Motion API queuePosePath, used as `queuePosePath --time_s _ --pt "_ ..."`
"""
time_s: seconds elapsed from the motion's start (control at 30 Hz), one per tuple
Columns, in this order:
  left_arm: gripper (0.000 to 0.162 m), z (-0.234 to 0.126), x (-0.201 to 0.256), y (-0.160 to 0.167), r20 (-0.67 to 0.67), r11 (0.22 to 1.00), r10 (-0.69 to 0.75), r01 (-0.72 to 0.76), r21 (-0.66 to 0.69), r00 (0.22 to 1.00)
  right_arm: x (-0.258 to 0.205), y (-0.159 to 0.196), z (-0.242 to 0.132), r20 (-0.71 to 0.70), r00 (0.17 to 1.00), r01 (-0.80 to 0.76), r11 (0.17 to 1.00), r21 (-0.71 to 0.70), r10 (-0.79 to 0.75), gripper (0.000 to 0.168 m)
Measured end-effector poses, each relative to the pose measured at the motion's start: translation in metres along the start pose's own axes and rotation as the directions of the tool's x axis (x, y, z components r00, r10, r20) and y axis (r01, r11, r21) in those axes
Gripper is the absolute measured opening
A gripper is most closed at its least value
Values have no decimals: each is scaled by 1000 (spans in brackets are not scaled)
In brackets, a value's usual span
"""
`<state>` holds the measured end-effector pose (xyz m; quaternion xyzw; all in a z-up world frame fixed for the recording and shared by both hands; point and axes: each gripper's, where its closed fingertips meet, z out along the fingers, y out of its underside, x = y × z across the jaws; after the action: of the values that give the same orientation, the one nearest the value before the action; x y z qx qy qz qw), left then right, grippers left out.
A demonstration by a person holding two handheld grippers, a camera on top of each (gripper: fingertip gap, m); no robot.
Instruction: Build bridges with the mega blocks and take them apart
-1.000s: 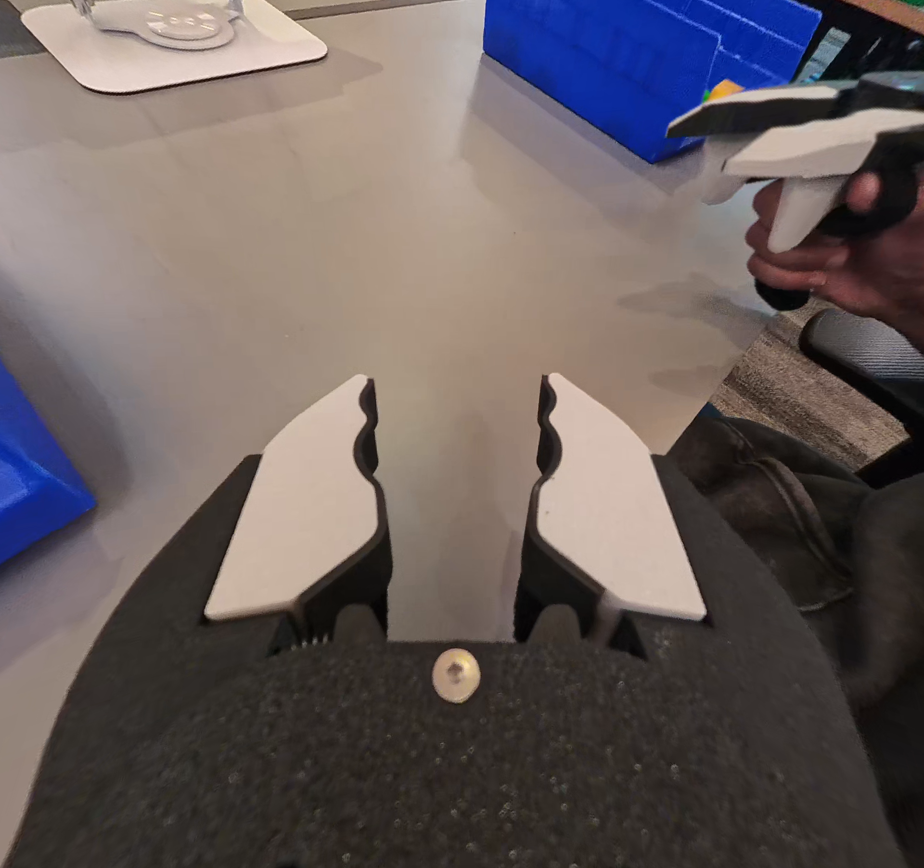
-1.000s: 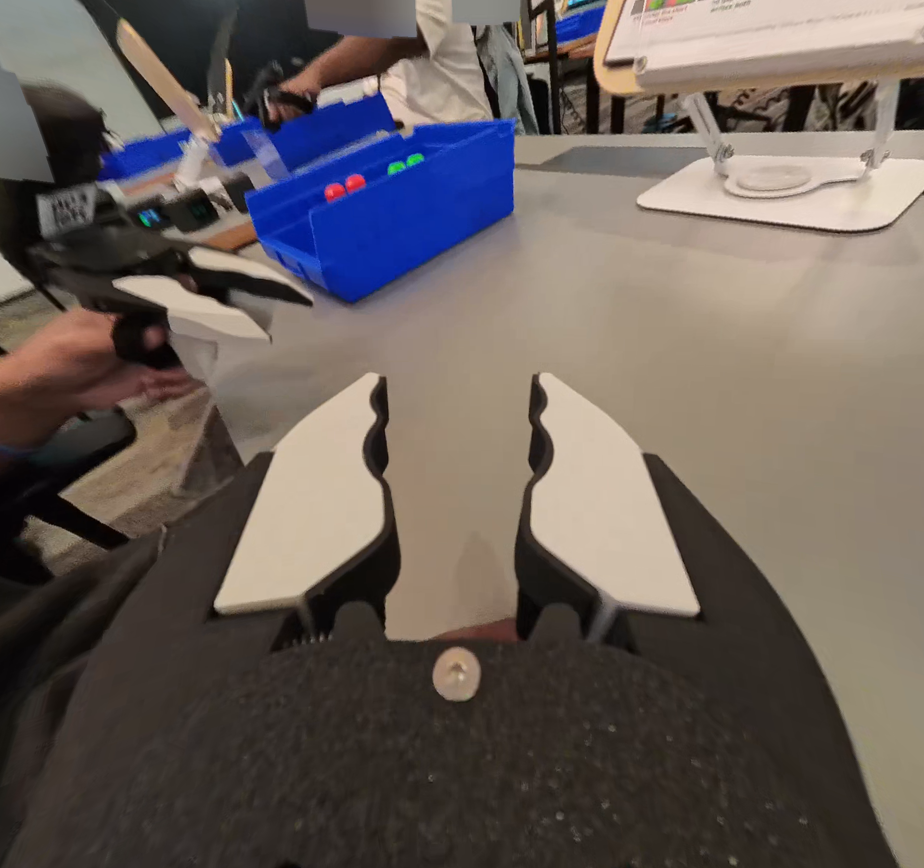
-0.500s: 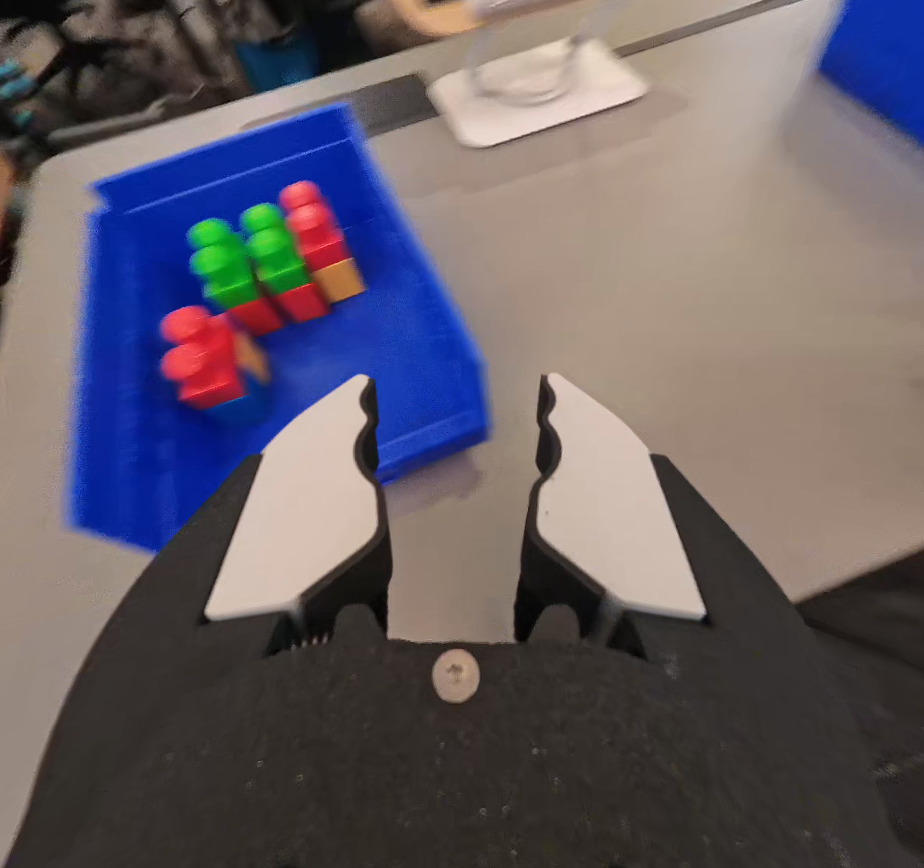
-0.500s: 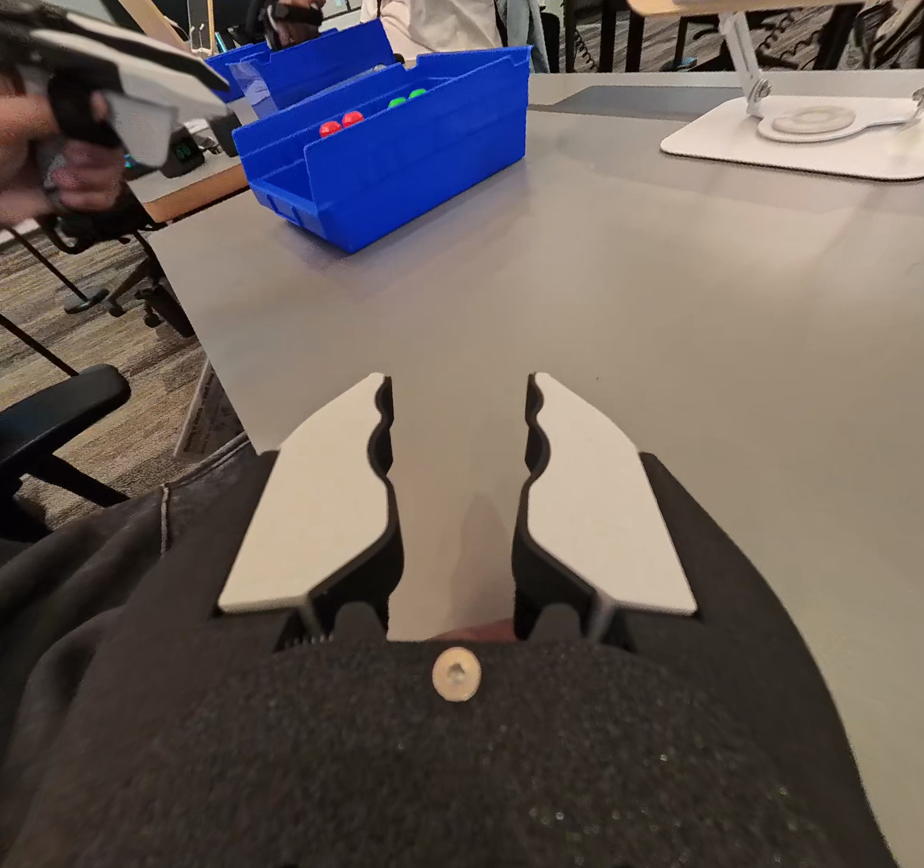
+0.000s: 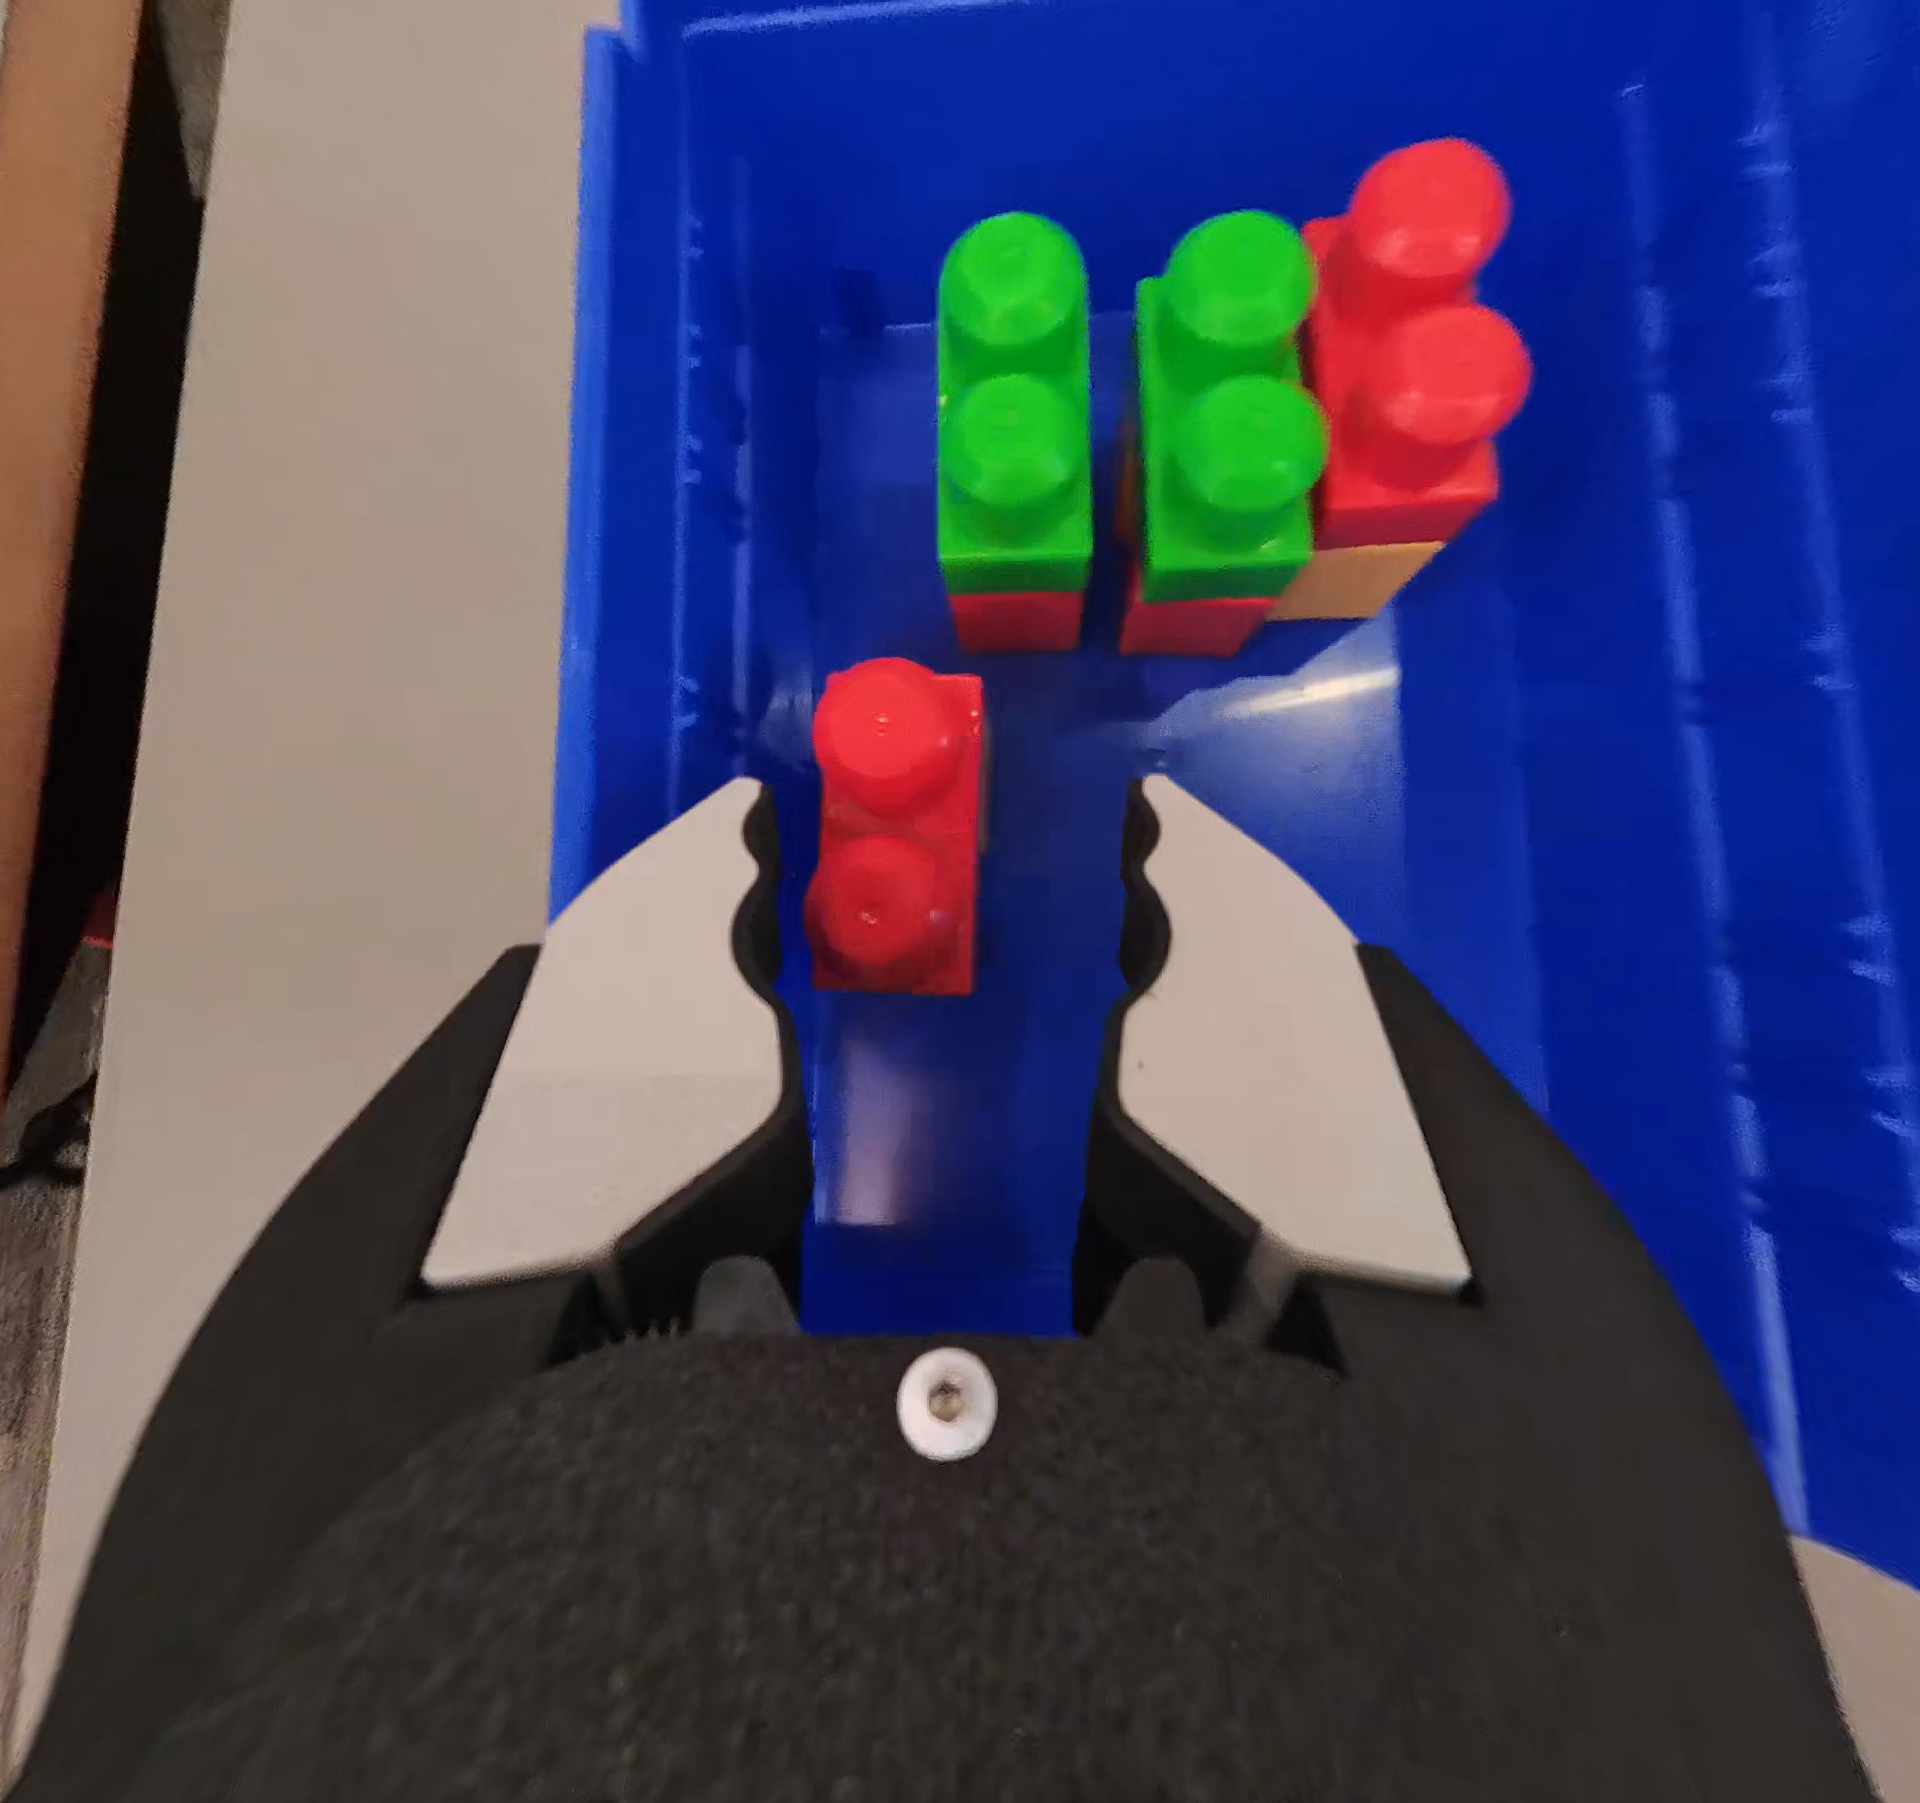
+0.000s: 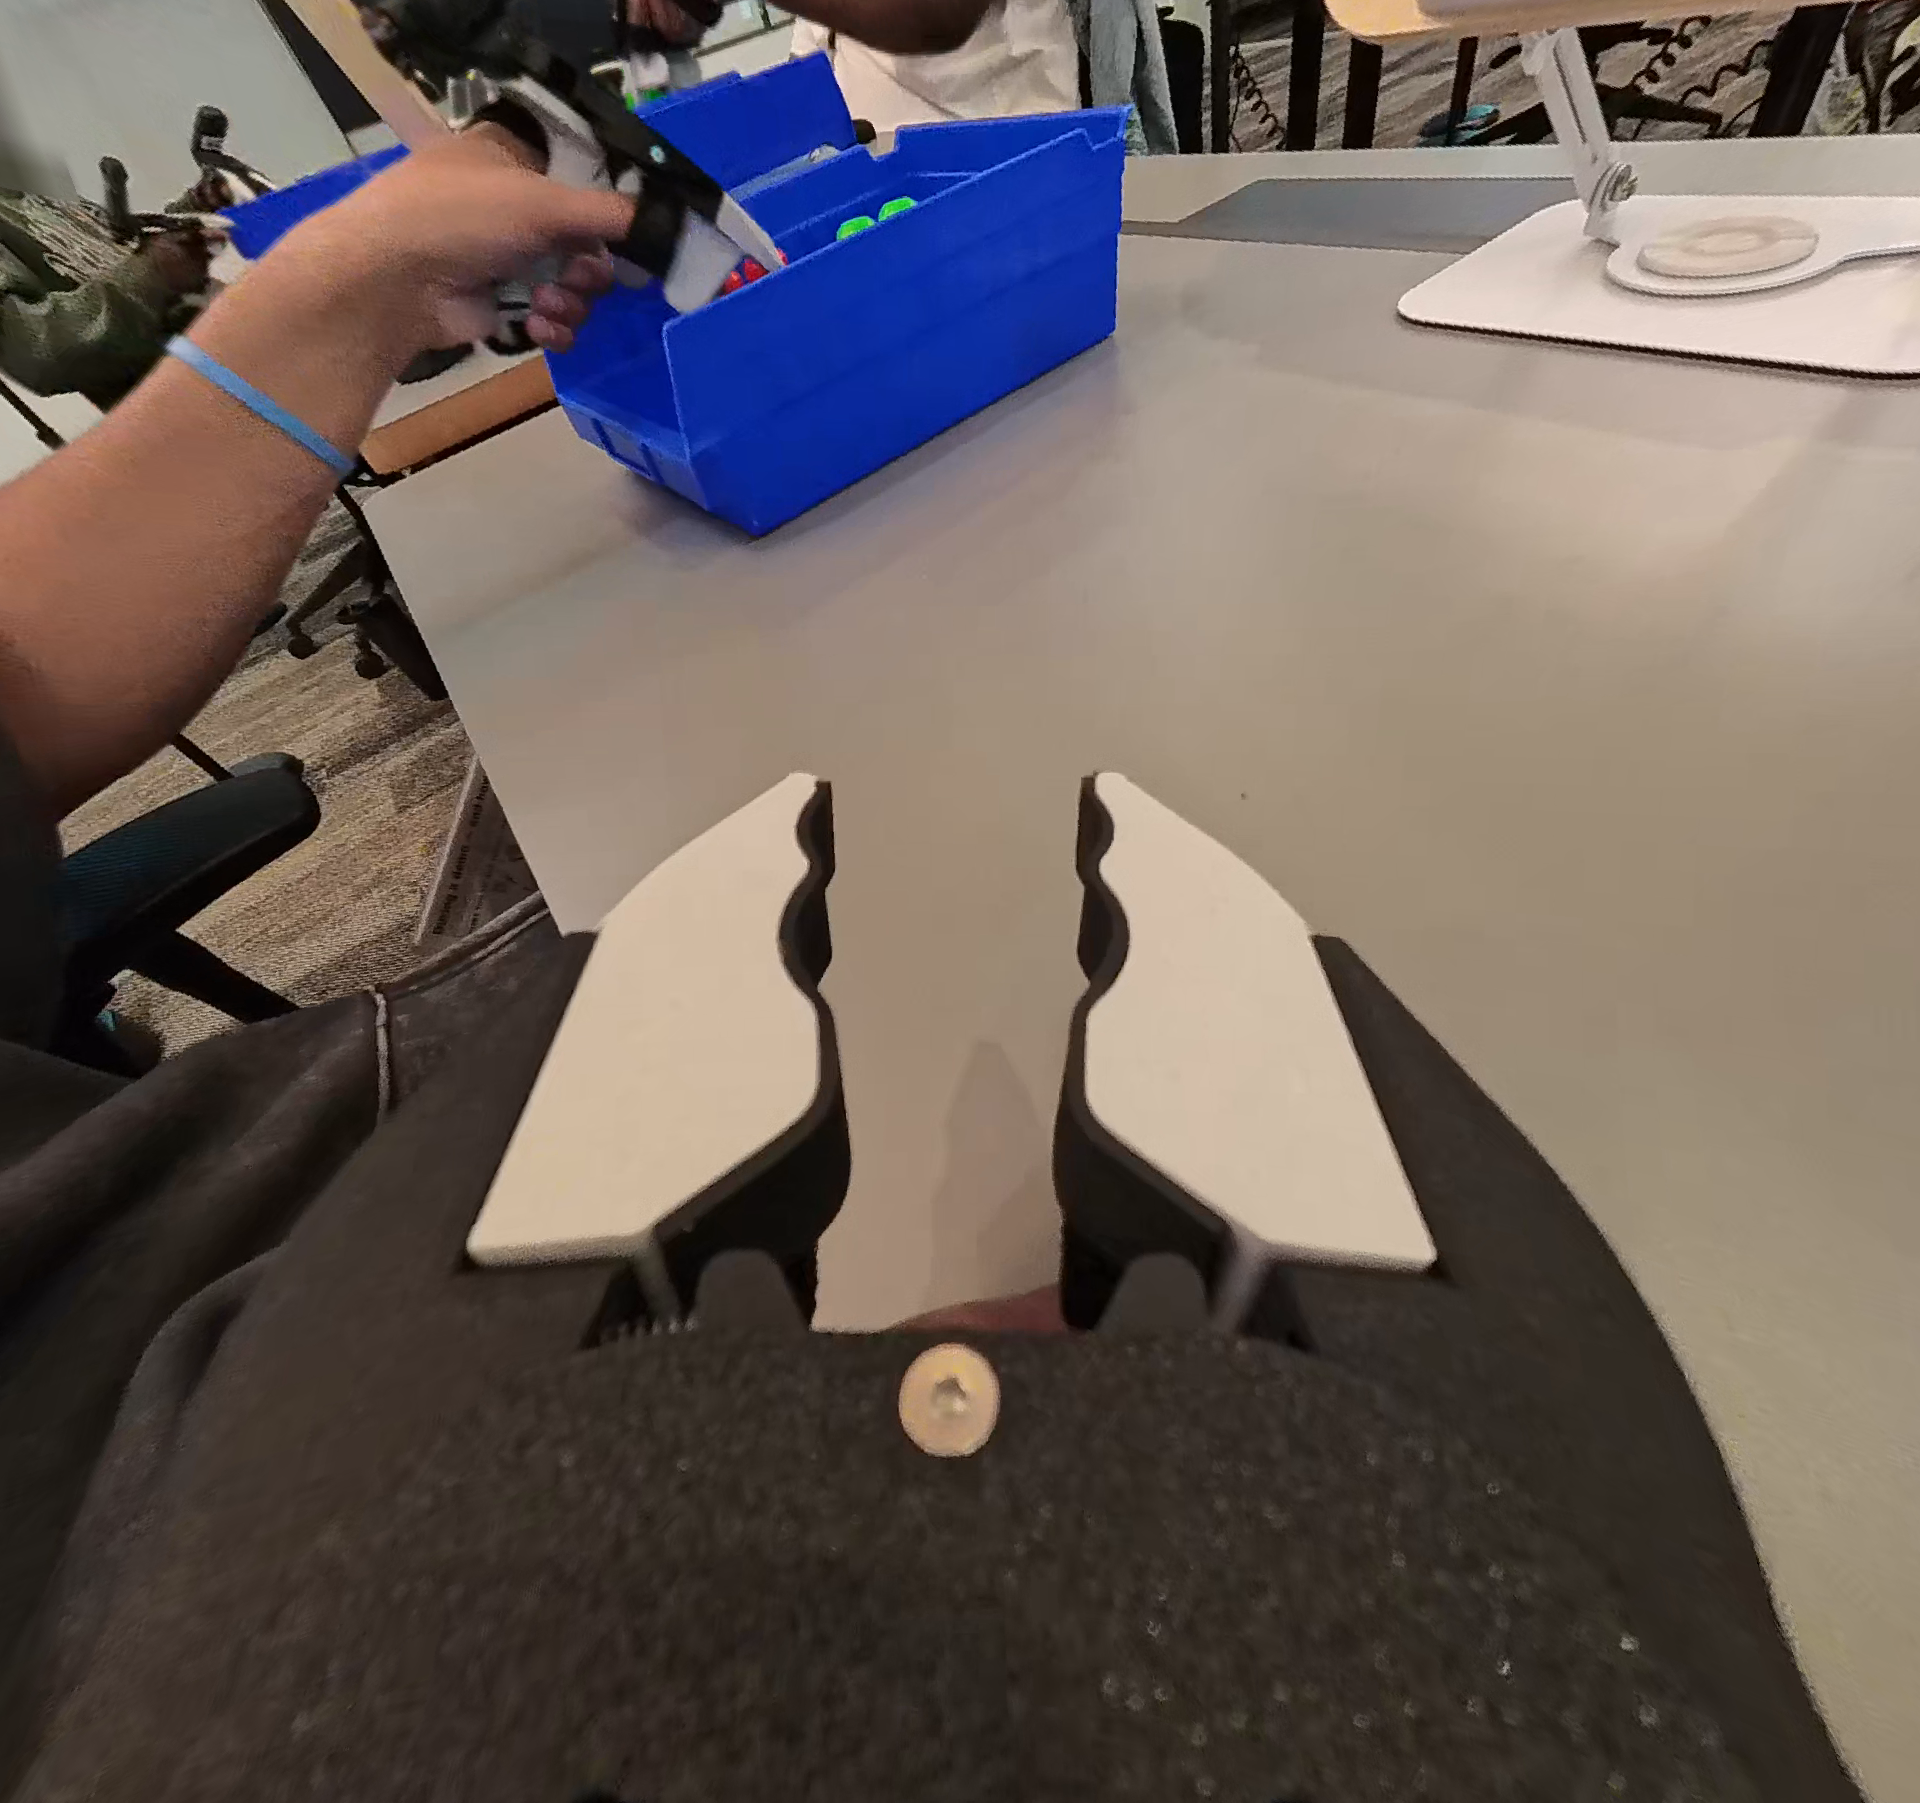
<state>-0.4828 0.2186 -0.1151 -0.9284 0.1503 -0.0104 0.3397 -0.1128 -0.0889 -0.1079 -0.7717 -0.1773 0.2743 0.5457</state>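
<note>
Left claw [image 5: 945,797], spread, has swung from bare tabletop into blue bin [image 5: 1766,818], bracketing red two-stud block [image 5: 896,828] at frame centre: pickup beginning. Right claw [image 6: 954,797] spread, idle.

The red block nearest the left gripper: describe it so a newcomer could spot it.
Look inside the blue bin. The lone red two-stud block sits between the open left gripper fingers, near the bin's left wall. Unlike the green-topped stacks behind, it stands apart.

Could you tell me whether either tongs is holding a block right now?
Neither: left tongs open around the red block, not gripping; right tongs open, empty.
</note>
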Motion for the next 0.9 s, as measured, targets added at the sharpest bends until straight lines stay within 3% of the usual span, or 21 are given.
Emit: queuePosePath --time_s 0.13,0.23,0.5,0.6,0.73,0.83,0.9 --pt "60 22 0 18 -4 995 -16 16 -94 1000 0 4 0 6 1000 4 1000 -20 -4 44" --pt "40 30 1 27 6 992 2 -1 -127 1000 0 7 2 16 1000 -2 999 -32 2 44" --pt "38 22 12 23 -100 996 -8 0 -85 995 1 11 4 11 1000 -2 999 -51 2 42" --pt "38 -3 23 4 -171 999 32 -26 38 985 3 13 4 7 1000 -1 998 -56 2 42" --pt "38 -68 73 -34 -316 946 195 -93 312 928 3 6 7 37 999 -21 999 -25 22 41" --pt "38 -124 132 -54 -476 876 324 -69 478 818 4 -16 16 105 992 -66 998 13 64 42" --pt "38 -157 181 -55 -617 844 404 -16 536 675 3 -41 24 185 979 -96 994 56 84 44"
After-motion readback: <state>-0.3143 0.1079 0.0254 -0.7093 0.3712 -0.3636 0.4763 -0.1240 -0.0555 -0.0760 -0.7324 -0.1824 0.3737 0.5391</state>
